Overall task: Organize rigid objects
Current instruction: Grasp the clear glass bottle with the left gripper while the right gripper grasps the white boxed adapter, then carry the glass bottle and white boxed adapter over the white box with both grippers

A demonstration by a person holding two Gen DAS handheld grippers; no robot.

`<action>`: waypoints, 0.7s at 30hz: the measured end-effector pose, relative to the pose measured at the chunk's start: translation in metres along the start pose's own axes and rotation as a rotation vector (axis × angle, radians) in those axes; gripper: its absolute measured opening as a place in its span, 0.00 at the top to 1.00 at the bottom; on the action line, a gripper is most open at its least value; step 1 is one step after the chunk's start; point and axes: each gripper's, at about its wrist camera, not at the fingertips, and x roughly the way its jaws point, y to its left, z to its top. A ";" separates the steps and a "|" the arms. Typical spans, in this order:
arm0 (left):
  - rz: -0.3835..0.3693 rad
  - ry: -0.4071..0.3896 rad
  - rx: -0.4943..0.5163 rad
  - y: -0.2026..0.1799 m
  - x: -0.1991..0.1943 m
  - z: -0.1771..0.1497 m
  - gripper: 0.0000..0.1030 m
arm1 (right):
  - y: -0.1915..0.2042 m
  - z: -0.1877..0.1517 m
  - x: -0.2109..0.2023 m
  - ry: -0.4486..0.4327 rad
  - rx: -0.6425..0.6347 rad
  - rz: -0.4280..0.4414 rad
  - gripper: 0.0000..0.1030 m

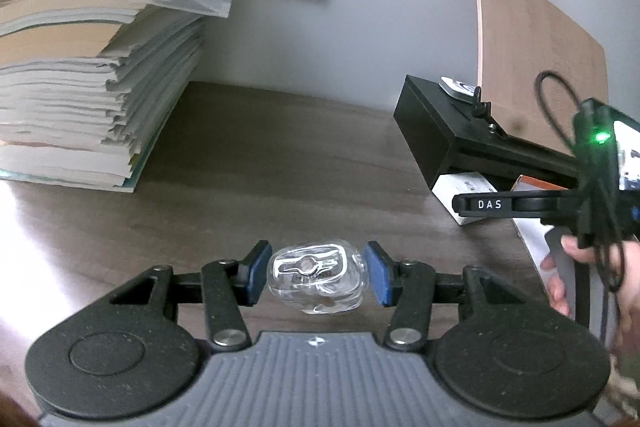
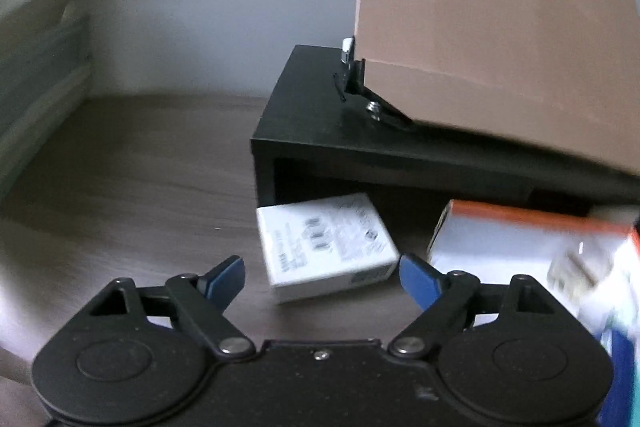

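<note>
Above the dark wooden desk (image 1: 280,155), left gripper (image 1: 316,277) clamps a clear plastic case (image 1: 316,279); right gripper (image 2: 322,277) gapes empty before a small white box (image 2: 324,247).

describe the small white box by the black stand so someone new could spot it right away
Find the black stand on the dark wooden desk, under the leaning brown board. The small white box lies flat, poking out from beneath its left end. Unlike the bigger orange-edged box beside it, it is plain white with small grey print.
</note>
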 end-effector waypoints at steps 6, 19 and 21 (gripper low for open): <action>0.006 0.008 -0.025 0.003 0.004 -0.001 0.50 | -0.017 0.009 0.031 0.070 -0.043 0.098 0.01; -0.014 -0.018 -0.011 -0.025 -0.003 0.012 0.50 | -0.026 -0.010 -0.066 -0.039 0.118 0.201 0.10; -0.035 -0.030 -0.001 -0.037 -0.008 0.016 0.50 | -0.028 -0.013 -0.090 -0.076 0.099 0.200 0.10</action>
